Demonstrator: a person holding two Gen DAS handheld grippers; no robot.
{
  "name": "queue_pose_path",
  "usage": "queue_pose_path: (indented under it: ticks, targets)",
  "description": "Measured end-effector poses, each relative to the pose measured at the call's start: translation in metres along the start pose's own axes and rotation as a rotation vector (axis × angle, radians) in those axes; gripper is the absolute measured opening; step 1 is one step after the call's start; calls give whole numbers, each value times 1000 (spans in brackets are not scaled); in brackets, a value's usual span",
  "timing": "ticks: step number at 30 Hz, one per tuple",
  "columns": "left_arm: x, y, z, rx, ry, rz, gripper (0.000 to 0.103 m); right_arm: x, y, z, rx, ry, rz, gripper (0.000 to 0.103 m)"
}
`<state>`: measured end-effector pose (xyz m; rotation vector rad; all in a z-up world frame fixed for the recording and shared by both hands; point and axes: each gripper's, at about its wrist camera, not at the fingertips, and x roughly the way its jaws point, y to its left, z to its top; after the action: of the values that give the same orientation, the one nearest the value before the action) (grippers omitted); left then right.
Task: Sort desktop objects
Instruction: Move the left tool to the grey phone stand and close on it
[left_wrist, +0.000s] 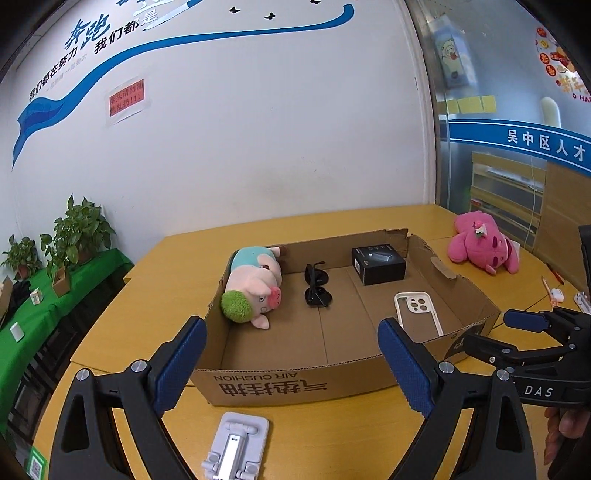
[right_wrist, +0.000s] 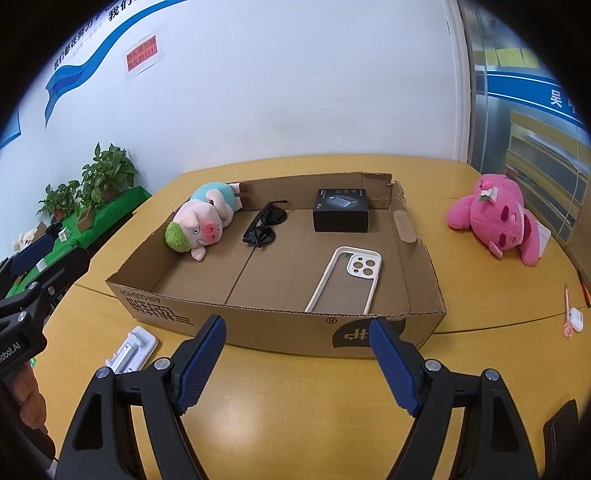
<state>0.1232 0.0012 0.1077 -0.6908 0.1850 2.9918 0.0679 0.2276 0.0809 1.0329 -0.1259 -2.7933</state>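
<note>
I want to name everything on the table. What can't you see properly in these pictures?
- Small white and pink things at the table's right side, right wrist view: too small to name.
- White folding stand, left wrist view: cut off by the bottom edge.
- Dark flat object, right wrist view: cut off at the lens rim.

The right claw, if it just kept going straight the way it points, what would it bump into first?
Probably the near wall of the cardboard box: the right claw stands open and empty just before it. Depth is hard to judge.
</note>
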Motion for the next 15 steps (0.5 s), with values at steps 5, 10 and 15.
queue_pose_path:
  ticks: [5,10,15]
  targets:
    - [-2,10,-3,-20,13,8,96,-2,10,-2,-12,-1,3,80]
    - [-1,17,-4,-34,19,9,96,-2,19,-1,-28,-3,12,80]
    - [1,21,-7,-49,26,-4,96,-1,24,-4,-35,4,16,80]
